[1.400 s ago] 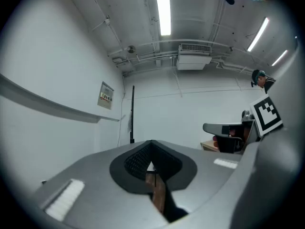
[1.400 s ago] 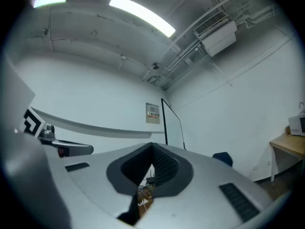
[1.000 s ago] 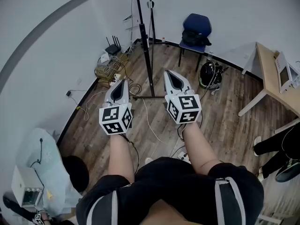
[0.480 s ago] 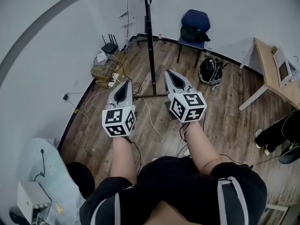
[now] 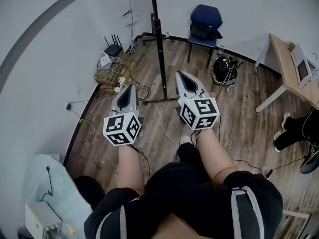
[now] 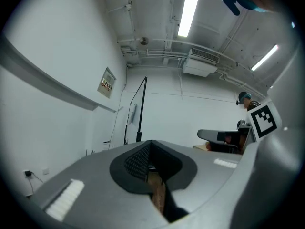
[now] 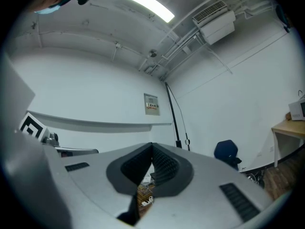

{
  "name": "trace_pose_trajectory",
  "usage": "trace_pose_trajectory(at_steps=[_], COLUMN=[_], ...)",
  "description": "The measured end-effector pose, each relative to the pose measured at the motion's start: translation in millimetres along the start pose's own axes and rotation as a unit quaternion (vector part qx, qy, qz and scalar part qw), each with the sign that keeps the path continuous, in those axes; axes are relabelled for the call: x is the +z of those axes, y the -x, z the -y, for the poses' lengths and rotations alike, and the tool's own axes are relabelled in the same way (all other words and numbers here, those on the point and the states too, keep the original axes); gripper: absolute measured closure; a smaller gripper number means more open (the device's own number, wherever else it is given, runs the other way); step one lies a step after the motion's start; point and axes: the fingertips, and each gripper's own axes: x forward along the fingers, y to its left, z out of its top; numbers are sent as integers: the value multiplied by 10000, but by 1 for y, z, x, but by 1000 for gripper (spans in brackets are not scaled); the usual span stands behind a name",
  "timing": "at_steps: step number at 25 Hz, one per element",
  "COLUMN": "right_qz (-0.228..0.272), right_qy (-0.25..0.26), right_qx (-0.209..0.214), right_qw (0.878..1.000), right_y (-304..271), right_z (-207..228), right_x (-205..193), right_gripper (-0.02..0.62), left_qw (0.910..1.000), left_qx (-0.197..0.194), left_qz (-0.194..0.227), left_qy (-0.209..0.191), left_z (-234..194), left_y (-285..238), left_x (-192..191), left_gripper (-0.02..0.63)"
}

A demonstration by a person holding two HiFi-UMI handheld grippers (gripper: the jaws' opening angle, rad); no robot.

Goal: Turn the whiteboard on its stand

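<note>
**A:** Seen the whiteboard?

**B:** Not as a flat face. Only a black pole (image 5: 160, 59) on a floor foot (image 5: 162, 100), straight ahead by the room's corner, beyond the tips of both grippers. Probably the stand, perhaps with the board edge-on; cannot tell for sure.

**A:** And the jaws?

**B:** Clenched on nothing at the left gripper (image 5: 130, 87). Same at the right gripper (image 5: 180, 75): pressed together, empty. Both aimed roughly level toward the pole and well apart from it.

**A:** How to do this step well, then?

**B:** Judging from here:
- Close in first, minding the cables (image 5: 110, 76) and the loose lead near the foot.
- Spread the jaws before reaching, not at the frame.
- Take hold on two sides of the upright, or at two heights, and squeeze firmly.
- Turn slowly about the upright to avoid tipping the foot or dragging it into the lead.
- Leave room from the wall (image 5: 45, 98) on the left for the swing.

**A:** Now the count, from the stand outward?

**B:**
- One pole, one foot.
- Two grippers, with one cube (image 5: 122, 129) on each, so two cubes.
- One tangle of cables.
- One router (image 5: 112, 49) beside it.
- One blue chair (image 5: 204, 16), with something dark on the seat.
- One desk (image 5: 281, 59) at the right, with one device (image 5: 304, 69) on top.
- One other person's legs (image 5: 294, 133) at the right edge.
</note>
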Motion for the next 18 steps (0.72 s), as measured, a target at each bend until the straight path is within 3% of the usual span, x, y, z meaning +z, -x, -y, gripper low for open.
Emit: trace_pose_trajectory(at_steps=[9, 18], right_qz=[95, 15], right_qy=[-24, -90], right_qx=[-22, 153], right_qw=[9999, 9998], right_y=[-78, -172], right_z=[44, 95], right_x=[-10, -13], right_gripper=[591, 591], left_qw=[9986, 9971], left_qx=[146, 617], left_qz=[-72, 28], left_qy=[-502, -446], left_z=[-30, -70], left_y=[-78, -163], left_x=[4, 20], left_gripper=[597, 597])
